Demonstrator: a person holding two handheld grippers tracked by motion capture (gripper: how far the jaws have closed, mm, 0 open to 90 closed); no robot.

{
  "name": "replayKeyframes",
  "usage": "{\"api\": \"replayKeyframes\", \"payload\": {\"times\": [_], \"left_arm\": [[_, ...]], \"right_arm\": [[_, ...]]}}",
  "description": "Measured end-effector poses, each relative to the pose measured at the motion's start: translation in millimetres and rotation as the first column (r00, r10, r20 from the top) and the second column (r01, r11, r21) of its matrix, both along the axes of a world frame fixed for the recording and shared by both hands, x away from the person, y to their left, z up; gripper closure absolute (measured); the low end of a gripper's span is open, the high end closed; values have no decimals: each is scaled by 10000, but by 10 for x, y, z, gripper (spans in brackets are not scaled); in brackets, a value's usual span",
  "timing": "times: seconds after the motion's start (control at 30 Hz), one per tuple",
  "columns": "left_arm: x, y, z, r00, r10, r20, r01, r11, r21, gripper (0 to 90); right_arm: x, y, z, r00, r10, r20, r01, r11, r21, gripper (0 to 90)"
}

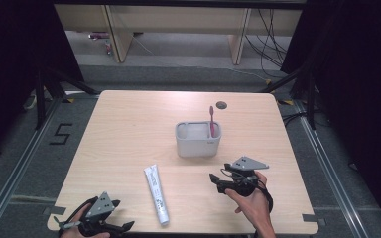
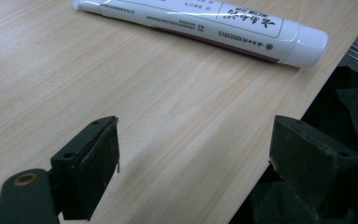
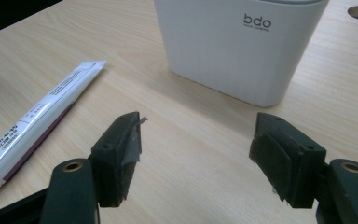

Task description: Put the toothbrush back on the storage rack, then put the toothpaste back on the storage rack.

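Toothpaste, a white tube [image 1: 157, 194] with printed lettering and a dark stripe along one edge, lies flat on the pale wooden table [image 1: 129, 129], its white cap toward the near edge and its crimped end pointing away toward the middle. It is between the two grippers and touches neither. The left gripper [image 1: 125, 227] is low at the near left corner of the table, held in the person's left hand [image 1: 82, 223], its grey three-cornered plate on top; in the left gripper view its jaws stand wide apart with only bare tabletop and the table's edge between them, and the tube's cap end lies beyond them, near but clear of the pads. The right gripper [image 1: 212, 179] is in the person's right hand [image 1: 252, 204] on the near right part of the table, pointing left and slightly away; in the right gripper view its jaws are also spread wide over bare wood, holding nothing, with the tube off to the left of the jaws and well apart from them. Just ahead of those jaws stands a light grey holder [image 1: 198, 140] marked "bdo", near the table's centre. A pink toothbrush [image 1: 212, 122] stands upright in the holder's right-hand side, head up. A small round hole [image 1: 221, 105] shows in the tabletop behind the holder.
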State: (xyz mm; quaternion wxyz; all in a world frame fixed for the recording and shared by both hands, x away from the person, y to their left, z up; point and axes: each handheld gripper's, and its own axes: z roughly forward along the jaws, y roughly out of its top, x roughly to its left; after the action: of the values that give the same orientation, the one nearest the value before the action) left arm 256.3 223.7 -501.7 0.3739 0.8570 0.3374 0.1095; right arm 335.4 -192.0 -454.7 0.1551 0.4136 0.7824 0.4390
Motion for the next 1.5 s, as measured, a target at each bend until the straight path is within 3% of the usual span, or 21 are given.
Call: {"api": "replayKeyframes", "payload": {"times": [0.03,0.07,0.1,0.17,0.2,0.4,0.43,0.5,0.6,0.67,0.7,0.77,0.8,0.83,1.0,1.03,1.07,1.37,1.43,1.5], "left_arm": [[-1,-1,-1,10000,9,-8,-9,10000,23,155],[-1,-3,-1,10000,-26,-27,26,10000,14,154],[0,-7,-3,10000,-47,-25,47,10000,3,155],[1,-7,-4,10000,-50,-7,50,10000,78,155],[-3,-10,-6,10000,-65,-35,65,10000,15,155],[5,-3,-13,10000,-63,-10,64,9998,180,155],[8,-4,-18,10000,-61,2,61,9998,194,155],[-9,-21,-21,10000,1,-51,-1,10000,-50,155],[-6,-15,-15,9999,-74,-69,74,10000,55,154],[-8,-20,-23,10000,-19,-74,19,10000,-37,154],[-9,-18,-23,10000,-19,-59,19,10000,-42,155],[-9,-6,-16,10000,-51,-18,52,10000,84,155],[-15,-9,-14,10000,-44,-67,44,10000,10,155],[-15,-8,-12,10000,-50,-69,50,10000,24,155],[-11,-13,-15,10000,-67,-27,67,9999,105,155],[-6,-6,-10,9999,-133,-4,133,9996,265,155],[-15,-26,-18,10000,-30,-58,30,10000,-28,155],[8,-10,-24,10000,-23,15,23,9999,157,154],[-12,-25,-22,10000,38,-58,-38,10000,-42,154],[-15,-28,-23,10000,-39,-82,39,10000,25,154]], "right_arm": [[-13,0,-18,10000,-54,72,53,9999,123,332],[-17,-25,-19,9998,142,152,-140,9998,-131,331],[-39,-22,-39,10000,12,64,-12,10000,20,329],[-57,-47,-65,9999,147,59,-146,9998,-160,327],[-91,-32,-80,9997,-114,-220,116,9999,65,324],[-133,-92,-166,9997,155,-172,-161,9994,-317,323],[-170,-82,-175,9990,-173,-408,168,9998,-124,323],[-175,-126,-186,9996,-23,-270,11,9990,-440,321],[-216,-139,-213,9990,-137,-429,126,9996,-260,321],[-233,-159,-229,9988,-111,-470,93,9993,-367,319],[-249,-173,-230,9988,-161,-469,130,9978,-648,317],[-274,-170,-252,9974,-212,-688,170,9981,-600,316],[-270,-184,-266,9989,-133,-444,100,9972,-746,316],[-286,-190,-264,9985,-120,-527,76,9965,-830,316],[-351,-215,-288,9978,-171,-640,127,9976,-679,315],[-360,-219,-299,9975,-84,-702,51,9989,-469,314],[-379,-229,-296,9972,-226,-717,181,9978,-631,313],[-487,-339,-338,9969,-294,-733,258,9984,-498,290],[-533,-362,-327,9964,-496,-690,458,9974,-558,280],[-570,-372,-337,9962,-534,-692,496,9972,-558,278]]}}
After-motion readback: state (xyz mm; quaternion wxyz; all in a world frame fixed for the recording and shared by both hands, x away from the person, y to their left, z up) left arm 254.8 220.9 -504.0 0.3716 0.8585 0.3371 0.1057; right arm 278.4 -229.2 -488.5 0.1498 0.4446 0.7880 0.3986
